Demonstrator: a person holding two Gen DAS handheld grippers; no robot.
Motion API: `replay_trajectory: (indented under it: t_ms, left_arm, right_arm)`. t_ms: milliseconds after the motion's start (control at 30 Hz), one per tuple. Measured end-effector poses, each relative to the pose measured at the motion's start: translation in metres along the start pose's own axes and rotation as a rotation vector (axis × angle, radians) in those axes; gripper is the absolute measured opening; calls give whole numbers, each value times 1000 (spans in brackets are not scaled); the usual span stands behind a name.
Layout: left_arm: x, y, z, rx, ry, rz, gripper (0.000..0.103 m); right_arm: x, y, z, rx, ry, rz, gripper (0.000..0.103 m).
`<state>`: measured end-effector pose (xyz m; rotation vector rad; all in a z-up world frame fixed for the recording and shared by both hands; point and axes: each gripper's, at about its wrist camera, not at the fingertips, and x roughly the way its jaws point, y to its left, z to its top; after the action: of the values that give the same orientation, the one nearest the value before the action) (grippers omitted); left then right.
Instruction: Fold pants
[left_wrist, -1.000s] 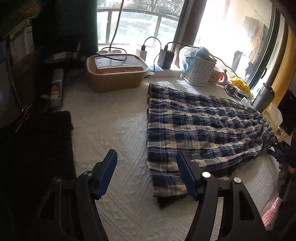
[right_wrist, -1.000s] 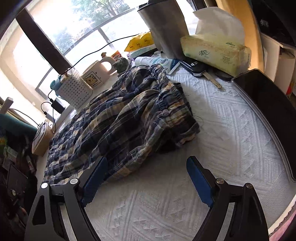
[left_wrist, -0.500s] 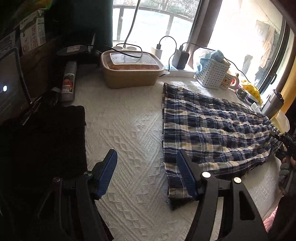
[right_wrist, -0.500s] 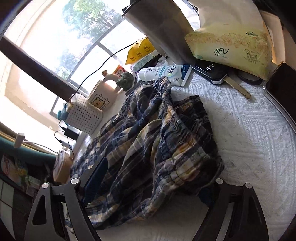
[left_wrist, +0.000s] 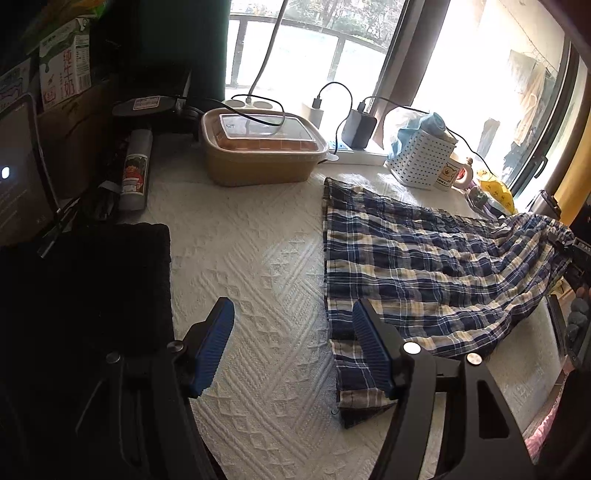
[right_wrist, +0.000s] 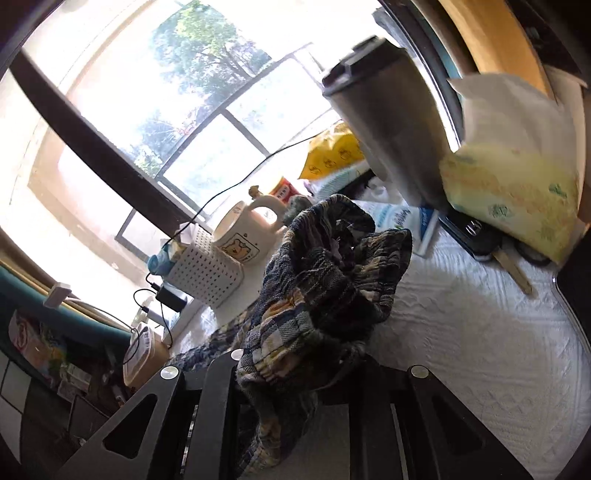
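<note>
The jaws of the right gripper (right_wrist: 295, 373) are closing on the bunched waistband of the plaid pants (left_wrist: 424, 266); the left gripper (left_wrist: 291, 347) stands open above the white cloth (left_wrist: 251, 258). The legs lie flat; folding has only begun.

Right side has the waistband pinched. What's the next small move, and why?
Probably carry the right gripper, closing on the bunched waistband, across toward the hem end. The plaid pants lie flat lengthwise, their waist end already lifted, while the open left gripper hovers empty by the hem.
</note>
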<state>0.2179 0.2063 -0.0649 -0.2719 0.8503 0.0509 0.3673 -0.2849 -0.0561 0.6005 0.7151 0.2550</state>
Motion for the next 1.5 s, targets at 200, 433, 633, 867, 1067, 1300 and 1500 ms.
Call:
replay_trajectory:
  t_ms: [200,433,633,867,1067,1300,1500]
  left_arm:
    - [-4,15,-3,-30,-10,-17,67]
    - [-8,30,-6,-58,-13,-36,67]
    - [-12,34,-10,-53,-20,-49,67]
    - [-15,39,-11,-60,-24,-55,67]
    - [-18,41,-10,-66,-27,-46,67]
    - [-18,41,-8,-87,-23,-34,67]
    - [-18,21,3,-43,-38,-53,67]
  right_arm:
    - [9,67,3,-153,-2,25,17]
    - [37,147,-26,-324,64,93,17]
    - [77,205,-80,-464,177,133,17]
    - [113,247,-140,-556,310,185,17]
    - [141,260,-183,-611,421,157,17]
    - [127,259,-203,-643,492,295,84]
    - [95,241,-188,-639,444,295,84]
